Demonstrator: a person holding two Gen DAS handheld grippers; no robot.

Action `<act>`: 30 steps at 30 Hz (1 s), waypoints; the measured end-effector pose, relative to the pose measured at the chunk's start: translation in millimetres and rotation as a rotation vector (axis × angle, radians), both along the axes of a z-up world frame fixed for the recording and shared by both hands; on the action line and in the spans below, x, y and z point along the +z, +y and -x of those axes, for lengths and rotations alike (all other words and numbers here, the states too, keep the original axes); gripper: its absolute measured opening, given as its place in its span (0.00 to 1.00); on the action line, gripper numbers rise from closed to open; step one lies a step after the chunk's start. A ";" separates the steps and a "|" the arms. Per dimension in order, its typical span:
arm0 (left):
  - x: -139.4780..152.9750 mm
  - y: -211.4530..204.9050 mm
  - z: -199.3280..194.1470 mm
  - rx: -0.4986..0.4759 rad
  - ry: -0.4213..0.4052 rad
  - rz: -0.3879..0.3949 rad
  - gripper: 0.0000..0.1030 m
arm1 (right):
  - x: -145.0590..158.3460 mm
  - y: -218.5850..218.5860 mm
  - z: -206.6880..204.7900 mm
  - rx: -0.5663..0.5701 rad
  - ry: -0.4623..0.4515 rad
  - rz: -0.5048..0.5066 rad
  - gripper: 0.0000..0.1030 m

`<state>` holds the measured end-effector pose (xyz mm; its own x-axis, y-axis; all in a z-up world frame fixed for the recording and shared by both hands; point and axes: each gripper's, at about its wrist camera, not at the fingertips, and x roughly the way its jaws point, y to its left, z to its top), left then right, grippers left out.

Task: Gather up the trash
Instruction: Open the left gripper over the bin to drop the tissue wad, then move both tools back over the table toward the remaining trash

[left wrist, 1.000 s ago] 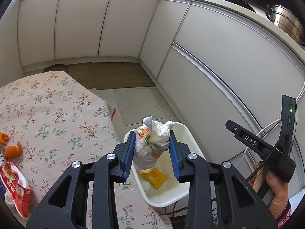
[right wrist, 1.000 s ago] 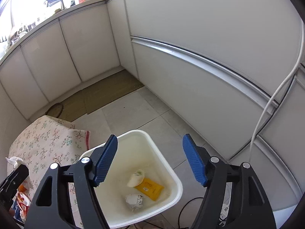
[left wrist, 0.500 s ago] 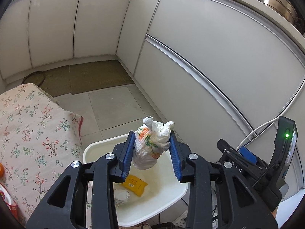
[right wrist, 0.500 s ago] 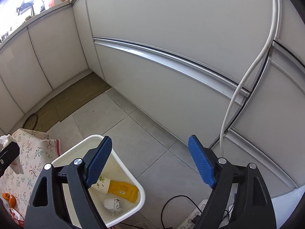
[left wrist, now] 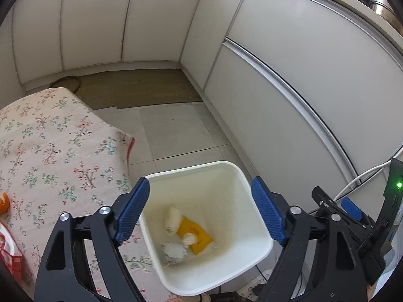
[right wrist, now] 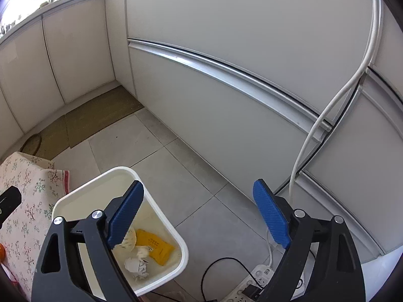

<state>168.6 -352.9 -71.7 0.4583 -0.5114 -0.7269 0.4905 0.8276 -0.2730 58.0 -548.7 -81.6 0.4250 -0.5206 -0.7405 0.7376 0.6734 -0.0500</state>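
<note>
We are looking down into the bin [left wrist: 209,229], where the trash is lying at the bottom: a crumpled tissue [left wrist: 173,250], a small white wad [left wrist: 189,238], a paper cup [left wrist: 172,220] on its side and a yellow packet [left wrist: 195,234] under them. All of it is looking light and soft to us; the tissue will squash in any pinch, the cup will crush if we squeeze its wall, and the flat, glossy packet is best taken by an edge. The left gripper [left wrist: 201,214] is hanging over the bin's mouth with its jaws opening wide and nothing between them. The right gripper [right wrist: 199,216] is opening too, also empty, pointing at the floor tiles [right wrist: 214,201] just beside the bin. On the table [left wrist: 50,151] to the left, we are seeing an orange peel [left wrist: 3,202] and a red wrapper [left wrist: 10,256] waiting; the peel is curled and firm enough to grip across, while the wrapper is slick and crinkly, so we are judging a bunched fold safest.
</note>
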 end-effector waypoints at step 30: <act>-40.9 181.8 -11.9 0.270 0.009 -0.153 0.93 | -25.6 183.7 -79.1 0.420 0.127 0.090 0.93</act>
